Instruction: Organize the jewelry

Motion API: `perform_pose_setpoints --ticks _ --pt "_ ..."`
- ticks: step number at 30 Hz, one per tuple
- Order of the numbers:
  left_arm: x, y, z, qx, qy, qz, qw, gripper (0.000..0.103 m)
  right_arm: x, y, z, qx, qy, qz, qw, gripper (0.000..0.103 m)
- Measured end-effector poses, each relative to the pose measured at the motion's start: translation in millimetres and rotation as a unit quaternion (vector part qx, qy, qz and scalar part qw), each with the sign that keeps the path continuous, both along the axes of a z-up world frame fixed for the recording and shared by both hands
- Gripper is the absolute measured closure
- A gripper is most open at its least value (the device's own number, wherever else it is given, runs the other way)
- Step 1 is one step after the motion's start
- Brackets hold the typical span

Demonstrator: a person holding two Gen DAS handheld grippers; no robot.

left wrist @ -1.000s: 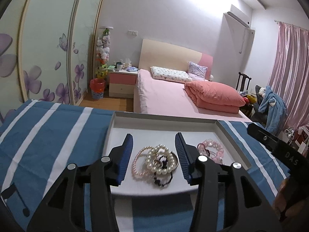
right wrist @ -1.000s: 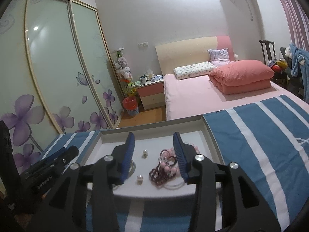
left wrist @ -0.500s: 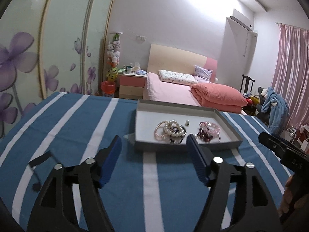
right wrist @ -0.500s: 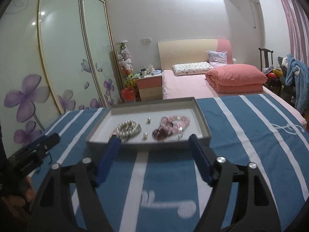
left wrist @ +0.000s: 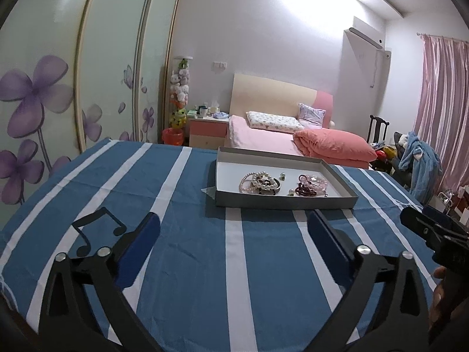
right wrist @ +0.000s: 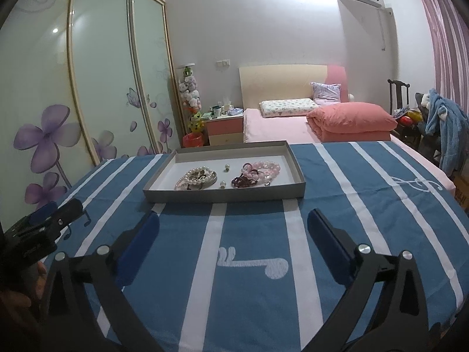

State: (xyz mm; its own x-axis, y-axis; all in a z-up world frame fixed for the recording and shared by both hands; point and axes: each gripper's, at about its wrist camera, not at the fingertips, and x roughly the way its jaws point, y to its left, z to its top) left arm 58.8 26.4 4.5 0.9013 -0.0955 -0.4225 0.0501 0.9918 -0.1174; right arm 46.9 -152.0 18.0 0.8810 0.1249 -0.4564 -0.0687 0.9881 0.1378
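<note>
A shallow grey tray [left wrist: 284, 202] [right wrist: 222, 196] stands on the blue striped cloth, far from both grippers. In it lie a pile of pearl bracelets [left wrist: 259, 182] [right wrist: 197, 177], a heap of pink and dark red bead bracelets [left wrist: 311, 185] [right wrist: 255, 173] and two loose pearl earrings [right wrist: 226, 167] [right wrist: 222, 184]. My left gripper [left wrist: 234, 234] is open wide and empty, well short of the tray. My right gripper [right wrist: 233, 233] is open wide and empty too. Each gripper shows at the edge of the other's view.
The table carries a blue cloth with white stripes [left wrist: 234, 264] and music-note motifs [left wrist: 93, 231] [right wrist: 252, 262]. Behind the table are a pink bed [left wrist: 263, 140], a nightstand [left wrist: 208, 129], a floral wardrobe [left wrist: 38, 102] and a chair with blue clothing [left wrist: 422, 161].
Both grippers pulled back from over the tray toward the table's near edge and opened wider. The jewelry stays in the tray.
</note>
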Motion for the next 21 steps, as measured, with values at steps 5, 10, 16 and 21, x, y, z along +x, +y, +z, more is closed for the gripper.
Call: perform_pose_setpoints --ticks 5,10,16,21 --pt "-17.2 -7.2 4.9 0.019 -0.016 0.001 0.9997 0.002 -17.2 -0.4 2.0 -0.007 -0.013 -0.006 1.0 0.004" --pt "-30.1 -8.0 1.9 0.025 -0.019 0.009 0.9995 0.002 -34.2 -2.7 0.7 -0.01 -0.025 -0.018 0.999 0.004" --pt "-37.7 -8.6 -1.4 0.021 -0.016 0.01 0.9996 0.002 -50.1 -4.4 -6.2 -0.008 -0.034 -0.026 0.999 0.004" --pt "-40.4 -9.4 -2.4 0.019 -0.015 0.011 0.9997 0.002 -55.1 -1.6 -7.4 -0.012 -0.043 -0.024 0.999 0.004"
